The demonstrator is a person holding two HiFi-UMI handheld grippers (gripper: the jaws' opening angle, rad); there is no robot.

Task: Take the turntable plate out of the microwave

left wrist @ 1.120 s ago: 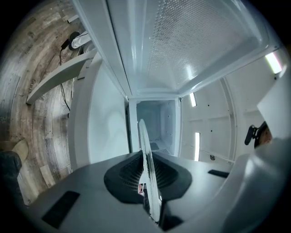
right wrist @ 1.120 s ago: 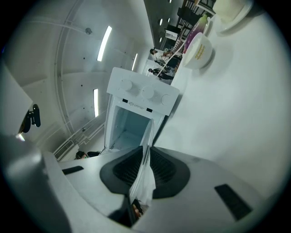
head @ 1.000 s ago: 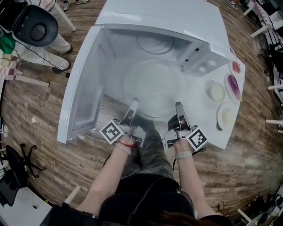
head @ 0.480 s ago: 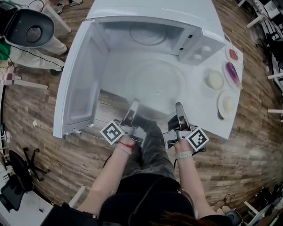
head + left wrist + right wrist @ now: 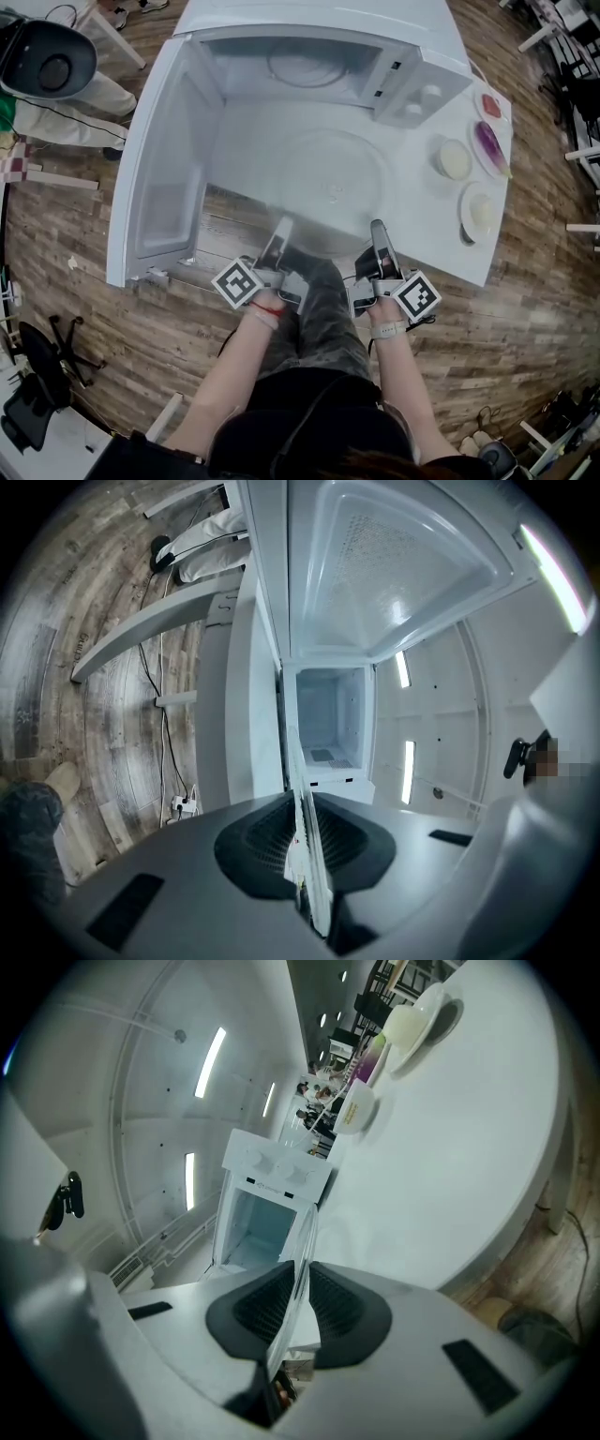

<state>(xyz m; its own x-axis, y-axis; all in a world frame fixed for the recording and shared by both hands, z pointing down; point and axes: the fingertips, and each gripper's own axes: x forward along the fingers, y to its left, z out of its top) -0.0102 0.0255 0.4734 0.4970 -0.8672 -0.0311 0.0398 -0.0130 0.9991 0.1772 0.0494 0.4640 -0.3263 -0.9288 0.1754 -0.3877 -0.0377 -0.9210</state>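
Observation:
The clear glass turntable plate point(image 5: 328, 187) hangs flat just outside the open microwave point(image 5: 319, 23), above the white table. My left gripper point(image 5: 283, 225) is shut on the plate's near left rim. My right gripper point(image 5: 378, 227) is shut on its near right rim. In the left gripper view the plate point(image 5: 302, 799) shows edge-on, pinched between the dark pads of the left gripper point(image 5: 305, 874). The right gripper view shows the same: the plate's edge point(image 5: 305, 1251) clamped in the right gripper point(image 5: 291, 1326). The roller ring point(image 5: 305, 67) lies on the microwave's floor.
The microwave door point(image 5: 169, 178) stands swung open on the left. On the right of the white table point(image 5: 422, 234) sit several small dishes, one cream point(image 5: 454, 159), one purple point(image 5: 491, 145), another cream point(image 5: 480, 216). A person point(image 5: 56, 84) stands at the far left on the wooden floor.
Both grippers have drawn the plate out of the microwave's cavity toward me. The jaws have kept their grip.

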